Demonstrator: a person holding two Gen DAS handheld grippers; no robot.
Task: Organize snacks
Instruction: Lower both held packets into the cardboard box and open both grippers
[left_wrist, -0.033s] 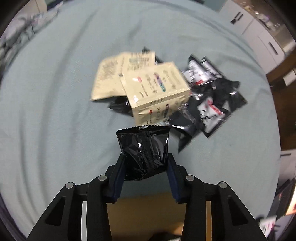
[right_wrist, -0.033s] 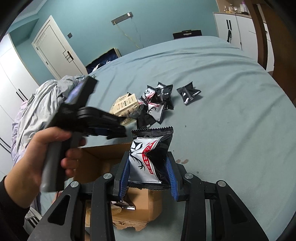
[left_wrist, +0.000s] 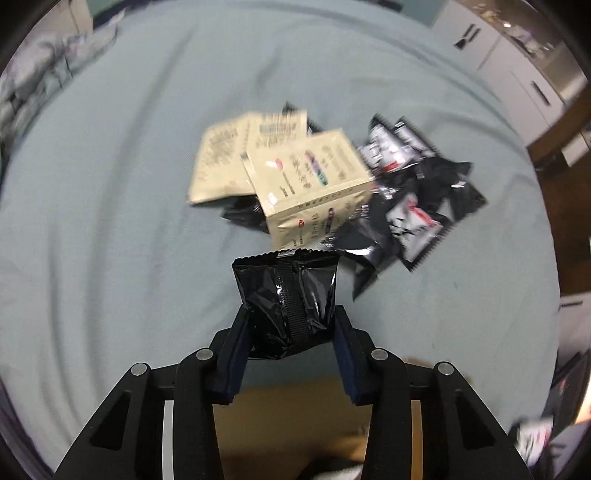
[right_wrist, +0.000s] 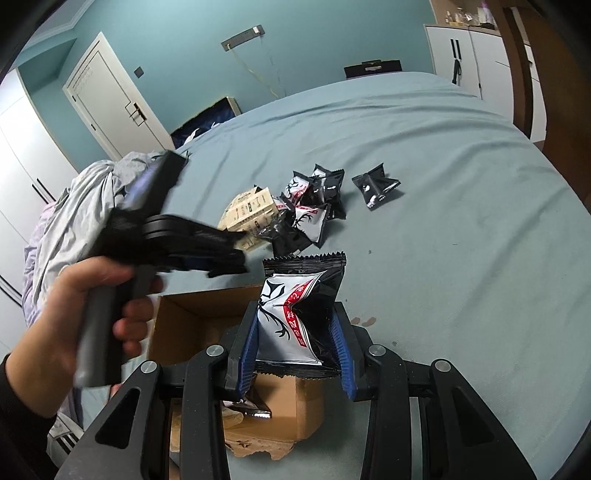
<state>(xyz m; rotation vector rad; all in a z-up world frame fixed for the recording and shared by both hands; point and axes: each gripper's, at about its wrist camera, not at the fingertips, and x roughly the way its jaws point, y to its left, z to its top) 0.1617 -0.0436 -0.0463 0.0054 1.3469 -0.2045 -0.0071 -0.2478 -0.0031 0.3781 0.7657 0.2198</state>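
Note:
My left gripper (left_wrist: 291, 314) is closing its jaws on a plain black snack packet (left_wrist: 286, 288), and the pads press its sides. It hangs above the blue bedsheet (left_wrist: 110, 240), short of a pile with beige packets (left_wrist: 310, 177) and black-and-white packets (left_wrist: 413, 218). My right gripper (right_wrist: 297, 314) is shut on a black-and-white packet with a red label (right_wrist: 306, 273), held upright over an open cardboard box (right_wrist: 192, 317). In the right wrist view a hand (right_wrist: 74, 306) holds the left gripper (right_wrist: 221, 254), which is blurred, to the left of the pile (right_wrist: 303, 218).
One black packet (right_wrist: 376, 186) lies apart, to the right of the pile. Crumpled grey bedding (right_wrist: 66, 221) is heaped at the bed's left side. A white door (right_wrist: 110, 99) and white cupboards (right_wrist: 472, 62) stand behind. The box edge (left_wrist: 288, 417) shows under the left gripper.

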